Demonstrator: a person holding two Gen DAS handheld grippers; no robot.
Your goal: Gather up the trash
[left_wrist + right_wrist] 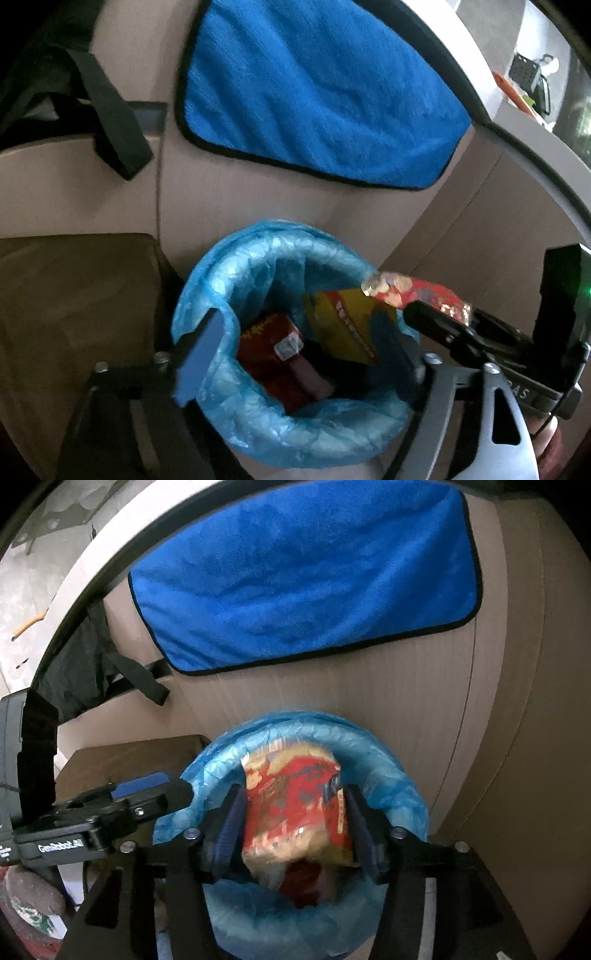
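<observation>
Red snack wrapper (295, 812) is pinched by the right gripper (291, 830) at frame centre over the blue-lined bin (399, 794); left gripper (306, 354) fingers spread wide.

My bin liner (295, 421) is pale translucent blue. Above it hangs a bright blue towel (314, 88) edged in black. Inside the liner lie a red carton (269, 343) and a yellow packet (343, 325) with red lettering. Over its rim, my wrapper (295, 808) is red with cream patches.
</observation>
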